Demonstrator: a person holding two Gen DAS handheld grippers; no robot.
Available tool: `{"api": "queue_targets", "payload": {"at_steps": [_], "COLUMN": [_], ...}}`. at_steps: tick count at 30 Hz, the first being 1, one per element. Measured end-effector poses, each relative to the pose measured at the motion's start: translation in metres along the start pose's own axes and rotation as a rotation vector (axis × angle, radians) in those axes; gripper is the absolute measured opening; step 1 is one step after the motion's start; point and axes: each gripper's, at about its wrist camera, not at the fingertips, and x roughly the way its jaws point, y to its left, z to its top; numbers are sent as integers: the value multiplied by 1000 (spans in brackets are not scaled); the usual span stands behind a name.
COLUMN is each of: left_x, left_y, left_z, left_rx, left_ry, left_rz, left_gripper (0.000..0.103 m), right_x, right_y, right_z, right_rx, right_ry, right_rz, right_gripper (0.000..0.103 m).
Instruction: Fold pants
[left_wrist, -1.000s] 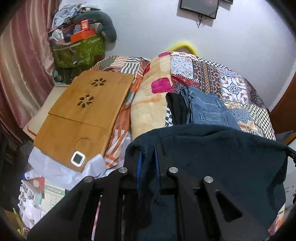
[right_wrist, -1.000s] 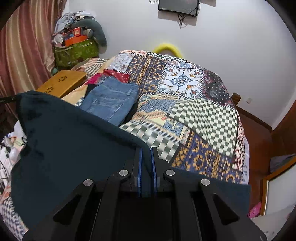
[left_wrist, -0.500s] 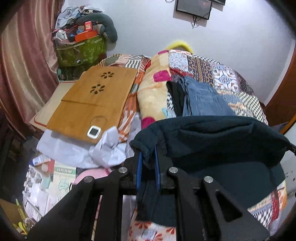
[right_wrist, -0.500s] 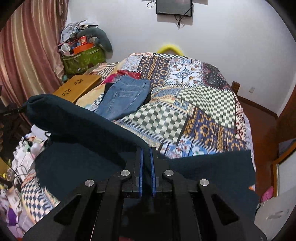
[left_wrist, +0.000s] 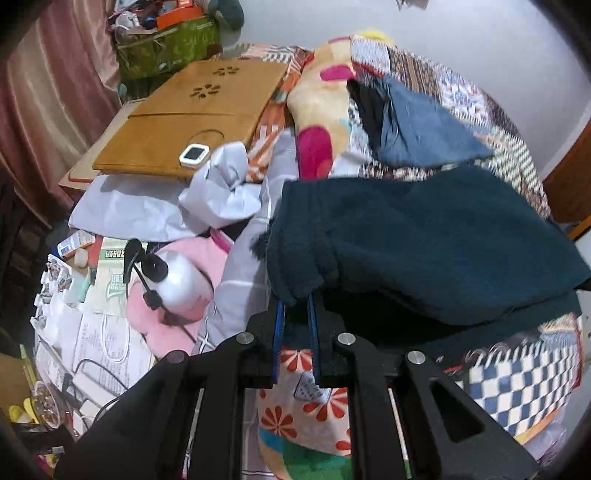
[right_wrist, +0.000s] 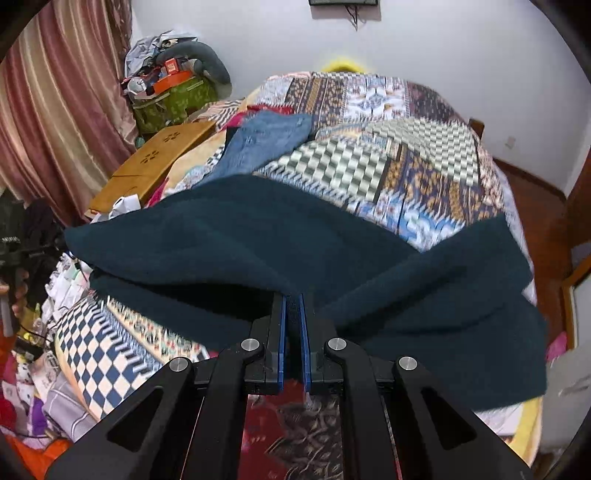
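Dark teal pants (right_wrist: 295, 240) draped above a patchwork bed (right_wrist: 406, 147), left claw (left_wrist: 295, 306) clamped on one bunched edge, right claw (right_wrist: 293, 306) clamped on another, folded jeans (left_wrist: 424, 136) lying farther up the bed.

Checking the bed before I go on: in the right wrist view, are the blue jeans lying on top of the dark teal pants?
No, the blue jeans lie farther up the quilt, beyond the dark teal pants.
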Motion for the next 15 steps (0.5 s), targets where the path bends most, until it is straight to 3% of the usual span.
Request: {"api": "queue_targets", "payload": {"at_steps": [10, 13, 15], "left_x": [-29, -43, -48], "left_y": [-10, -15, -23], "left_z": [14, 24, 31], "left_rx": [43, 46, 57], "left_ry": [-41, -76, -97], "left_rz": [45, 48, 56], "left_gripper": [16, 29, 44], "right_x": [-21, -30, -35], "right_y": [-9, -21, -30], "right_z": [-11, -6, -2], "right_rx": [53, 80, 92], "right_ry": [6, -11, -27], "right_rz": [11, -9, -50], "right_gripper": [11, 15, 21]}}
